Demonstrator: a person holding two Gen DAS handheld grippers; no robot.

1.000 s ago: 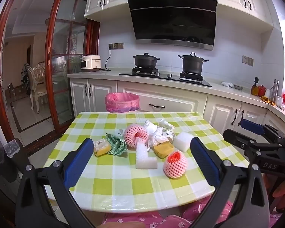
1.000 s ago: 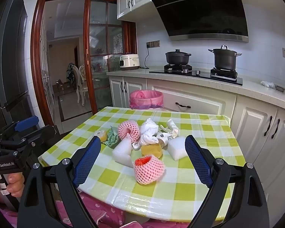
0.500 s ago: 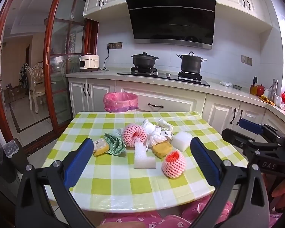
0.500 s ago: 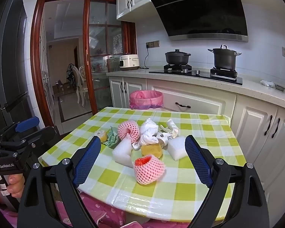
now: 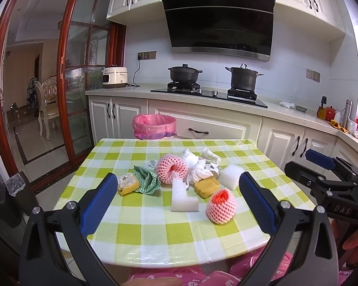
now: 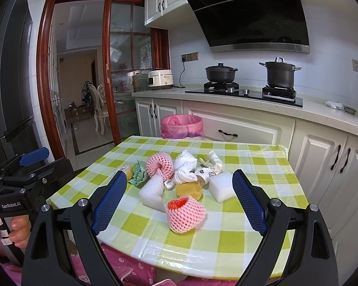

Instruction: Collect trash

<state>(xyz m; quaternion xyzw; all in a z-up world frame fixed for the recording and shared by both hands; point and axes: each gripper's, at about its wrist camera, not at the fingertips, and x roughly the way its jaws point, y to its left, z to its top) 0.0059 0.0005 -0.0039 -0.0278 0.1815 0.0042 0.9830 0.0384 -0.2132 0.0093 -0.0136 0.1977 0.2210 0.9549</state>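
Both grippers are held above the near edge of the checked table (image 5: 155, 226), nothing touched. Left gripper (image 5: 179, 200): fingers spread wide, nothing between them. Right gripper (image 6: 180, 200): fingers likewise spread, framing the near pink foam net (image 6: 185, 214) without contact. Trash is piled mid-table: second pink foam net (image 5: 171, 168), white foam block (image 5: 184, 199), yellow sponge (image 5: 206, 186), crumpled white paper (image 5: 195, 166), green cloth (image 5: 147, 182). Pink-lined bin (image 5: 154, 126) is seen beyond the far table edge.
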